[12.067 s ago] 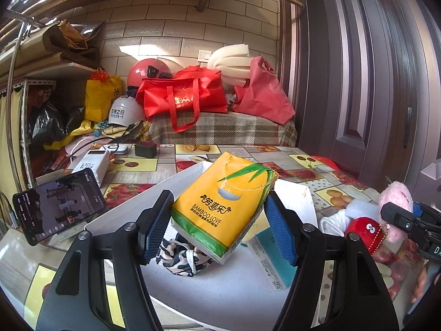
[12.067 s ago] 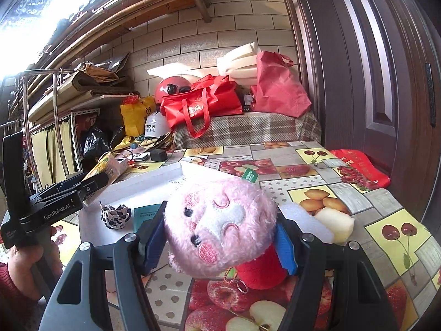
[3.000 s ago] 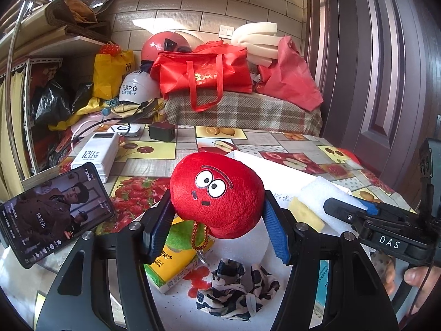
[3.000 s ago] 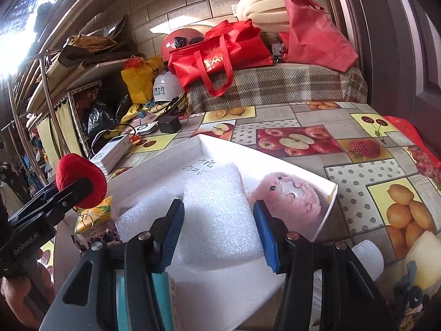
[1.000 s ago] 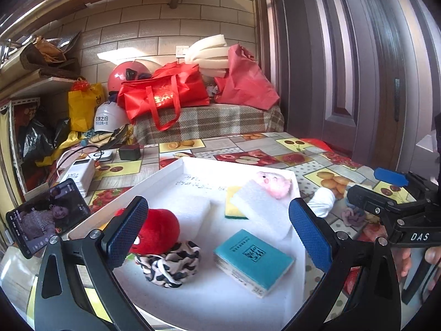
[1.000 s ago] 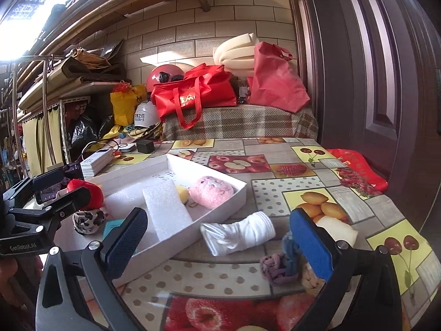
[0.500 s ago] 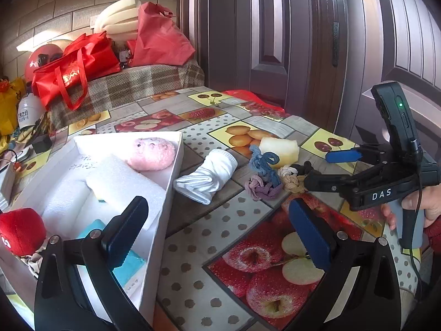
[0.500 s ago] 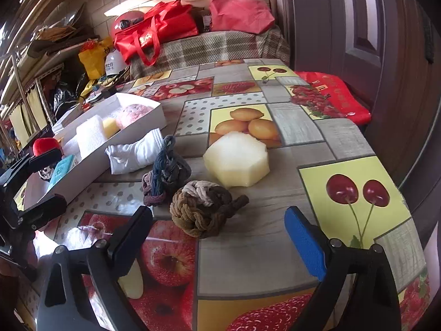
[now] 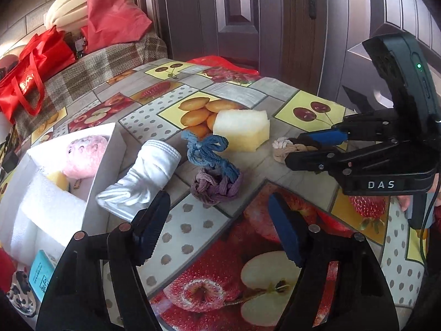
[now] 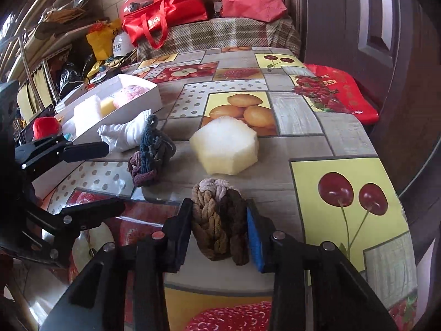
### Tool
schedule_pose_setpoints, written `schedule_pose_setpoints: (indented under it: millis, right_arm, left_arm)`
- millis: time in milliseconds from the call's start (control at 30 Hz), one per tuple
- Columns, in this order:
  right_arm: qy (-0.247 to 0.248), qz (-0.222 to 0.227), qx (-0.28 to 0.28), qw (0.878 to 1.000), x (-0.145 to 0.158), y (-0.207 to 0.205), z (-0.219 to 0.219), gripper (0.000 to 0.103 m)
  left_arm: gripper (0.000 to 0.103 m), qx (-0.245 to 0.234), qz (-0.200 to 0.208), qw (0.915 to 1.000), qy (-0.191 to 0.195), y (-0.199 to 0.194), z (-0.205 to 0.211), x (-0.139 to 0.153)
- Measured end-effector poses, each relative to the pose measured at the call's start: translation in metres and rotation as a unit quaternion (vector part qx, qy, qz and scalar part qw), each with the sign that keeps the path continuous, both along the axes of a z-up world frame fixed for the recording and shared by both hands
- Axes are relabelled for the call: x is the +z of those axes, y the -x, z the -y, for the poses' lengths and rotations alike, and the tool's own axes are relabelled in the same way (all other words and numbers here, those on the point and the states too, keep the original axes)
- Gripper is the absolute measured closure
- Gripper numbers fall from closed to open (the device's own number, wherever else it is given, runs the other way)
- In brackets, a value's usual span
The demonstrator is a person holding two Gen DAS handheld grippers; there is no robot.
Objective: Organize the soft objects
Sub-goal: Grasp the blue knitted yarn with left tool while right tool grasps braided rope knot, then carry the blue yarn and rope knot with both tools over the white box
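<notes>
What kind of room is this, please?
Probably a home storage or entry corner: a table with a fruit-print cover, red shopping bags piled on a checked cloth, and a dark panelled door.

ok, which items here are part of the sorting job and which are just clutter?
Job:
white box
brown rope knot, gripped by right tongs
blue-purple rope knot
white sock
foam block
left tongs, closing, empty

Clutter:
red tote bag
yellow bag
white helmet
</notes>
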State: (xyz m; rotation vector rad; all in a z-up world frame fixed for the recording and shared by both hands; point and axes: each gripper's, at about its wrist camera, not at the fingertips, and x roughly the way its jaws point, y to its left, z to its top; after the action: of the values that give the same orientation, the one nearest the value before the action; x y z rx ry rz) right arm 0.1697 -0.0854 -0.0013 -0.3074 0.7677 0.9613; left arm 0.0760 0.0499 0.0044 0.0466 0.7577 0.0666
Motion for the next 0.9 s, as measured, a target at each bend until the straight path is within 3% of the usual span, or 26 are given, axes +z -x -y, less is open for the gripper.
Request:
schedule_pose_setpoints:
  millis: [133, 233, 267, 367, 567, 733, 900]
  right_arm:
    - [-0.02, -0.035, -0.016, 0.999, -0.003, -0.014, 0.007, 0.066]
    - [-0.018, -0.036, -0.011, 0.999, -0.003, -0.012, 0.004, 0.066]
    - [-0.016, -0.036, -0.008, 0.999, -0.004, -0.011, 0.003, 0.066]
    - [-0.014, -0.031, -0.005, 0.999, -0.004, -0.009, 0.002, 0.066]
    - [-0.033, -0.009, -0.013, 0.999, 0.003, -0.005, 0.01, 0.066]
    - [-0.062, 0.069, -0.035, 0.995, 0.02, 0.015, 0.019, 0.066]
    - [-0.105, 0.133, -0.039, 0.985, 0.035, 0.045, 0.019, 0.066]
  left_arm:
    - [0.031, 0.001, -0.025, 0.9997, -0.006, -0.025, 0.007, -0.008]
    - [0.056, 0.009, -0.047, 0.9989, -0.004, -0.04, 0.006, -0.014]
    - [0.07, 0.013, -0.049, 0.9987, 0.002, -0.043, 0.004, -0.015]
    - [0.075, 0.009, -0.039, 0.9991, 0.012, -0.04, 0.002, -0.013]
    - [0.076, 0.008, 0.049, 0.9988, -0.002, -0.014, 0.008, 0.009]
    - [0.076, 0.023, 0.129, 0.9913, -0.011, 0.021, 0.008, 0.026]
    - [0.076, 0.041, 0.174, 0.9837, -0.023, 0.053, 0.003, 0.035]
